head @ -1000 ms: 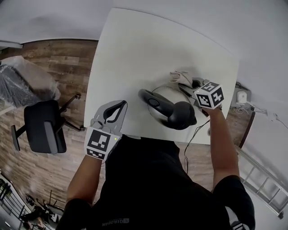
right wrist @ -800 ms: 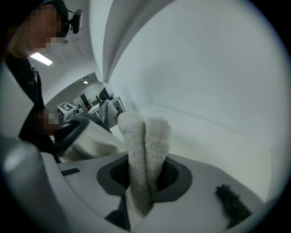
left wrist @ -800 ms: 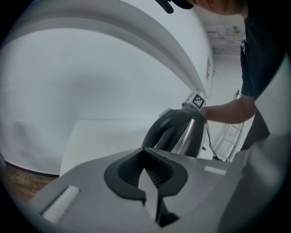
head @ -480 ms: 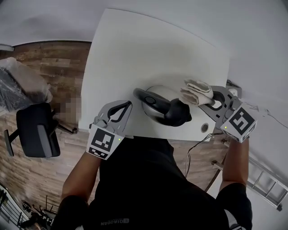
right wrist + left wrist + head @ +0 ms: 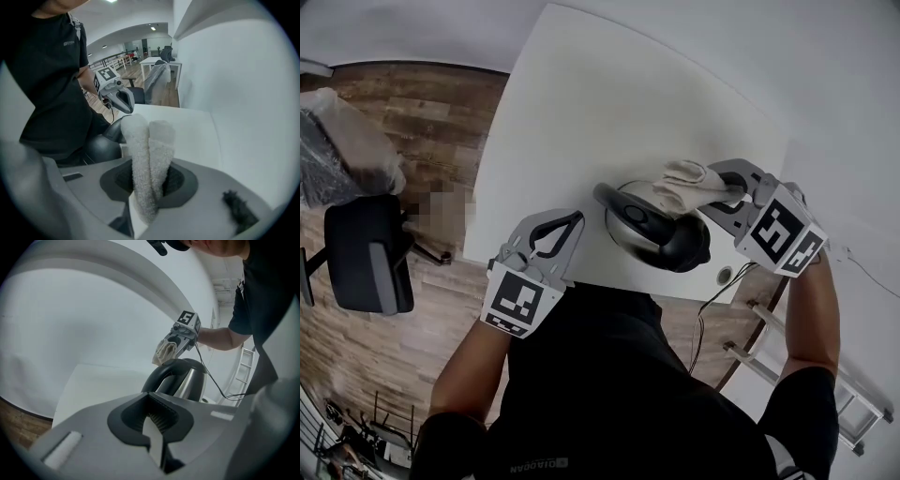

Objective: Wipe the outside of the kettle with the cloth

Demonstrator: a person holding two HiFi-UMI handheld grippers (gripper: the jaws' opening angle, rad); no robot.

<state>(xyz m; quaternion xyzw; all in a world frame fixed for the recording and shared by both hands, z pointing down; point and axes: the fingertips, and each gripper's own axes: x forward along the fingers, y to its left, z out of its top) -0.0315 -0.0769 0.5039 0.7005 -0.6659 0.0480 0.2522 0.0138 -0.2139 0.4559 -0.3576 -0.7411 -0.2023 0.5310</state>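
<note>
A steel kettle with a black handle and lid stands near the front edge of the white table. My right gripper is shut on a folded off-white cloth, which lies against the kettle's upper far-right side. In the right gripper view the cloth sticks up from between the jaws, with the kettle's black lid lower left. My left gripper hovers just left of the kettle, shut on nothing and apart from it. In the left gripper view the kettle stands just ahead of that gripper.
A black cable drops from the table's front edge beside a round cable hole. A black office chair and a plastic-wrapped object stand on the wooden floor to the left. A metal rack is at the right.
My right gripper swung out to the right with the cloth, then came back against the kettle's far-right side. My left gripper has stayed in about the same place.
</note>
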